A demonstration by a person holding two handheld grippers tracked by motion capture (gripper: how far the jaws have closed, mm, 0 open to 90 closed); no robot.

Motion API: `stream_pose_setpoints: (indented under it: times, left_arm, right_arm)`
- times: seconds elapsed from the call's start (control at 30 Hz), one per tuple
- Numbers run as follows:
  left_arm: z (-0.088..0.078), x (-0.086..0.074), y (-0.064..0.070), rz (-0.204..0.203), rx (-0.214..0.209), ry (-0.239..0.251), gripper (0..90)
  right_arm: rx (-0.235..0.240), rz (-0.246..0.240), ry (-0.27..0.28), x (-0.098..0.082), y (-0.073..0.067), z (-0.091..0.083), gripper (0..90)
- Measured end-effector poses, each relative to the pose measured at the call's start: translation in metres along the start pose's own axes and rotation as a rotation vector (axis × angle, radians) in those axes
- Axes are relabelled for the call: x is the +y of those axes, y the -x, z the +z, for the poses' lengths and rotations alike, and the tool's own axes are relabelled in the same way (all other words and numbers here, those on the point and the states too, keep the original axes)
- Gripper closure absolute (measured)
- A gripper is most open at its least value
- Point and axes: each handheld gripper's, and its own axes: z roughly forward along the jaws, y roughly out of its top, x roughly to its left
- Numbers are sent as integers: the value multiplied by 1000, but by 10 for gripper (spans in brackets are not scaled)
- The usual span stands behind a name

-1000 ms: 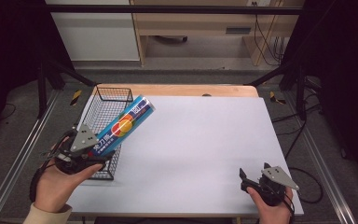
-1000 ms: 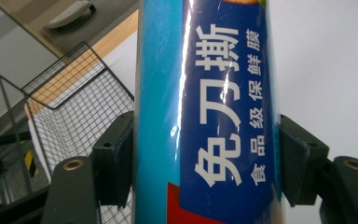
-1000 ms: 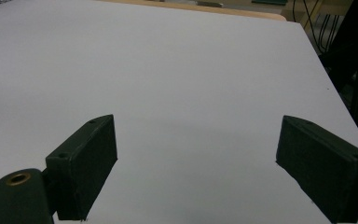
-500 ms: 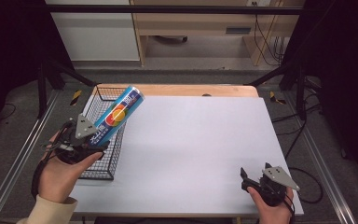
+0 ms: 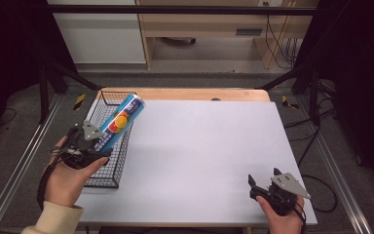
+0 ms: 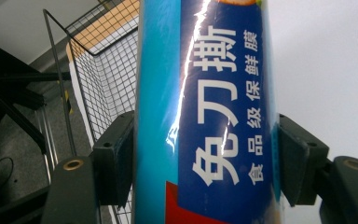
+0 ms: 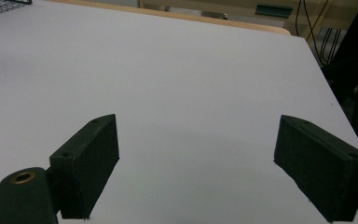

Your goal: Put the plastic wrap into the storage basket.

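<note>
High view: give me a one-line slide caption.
Left tongs hold a blue cling-film tube tilted over the wire basket; right tongs rest open.

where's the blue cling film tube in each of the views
High view: the blue tube is at left, tilted over the wire basket, clamped in the left tool.
Left gripper view: the tube stands up the middle of the picture, between the two jaws, basket behind at left.
Right gripper view: the tube is not in it.
Shared landmark: the wire basket, whose corner sits at top left in the right gripper view.
</note>
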Motion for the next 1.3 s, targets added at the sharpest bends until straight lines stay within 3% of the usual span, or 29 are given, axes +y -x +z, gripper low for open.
stream_pose_setpoints:
  times: [0.63,0.97,1.3]
  left_arm:
    - [3,-7,-19,-60,26,-37,321]
    - [8,-13,-22,-96,31,-64,321]
    - [14,-15,-24,-104,38,-97,321]
  right_arm:
    - [-1,3,-4,0,-1,-1,141]
    - [-2,6,-3,-1,-1,-1,144]
    - [-1,7,-5,-1,-1,-1,146]
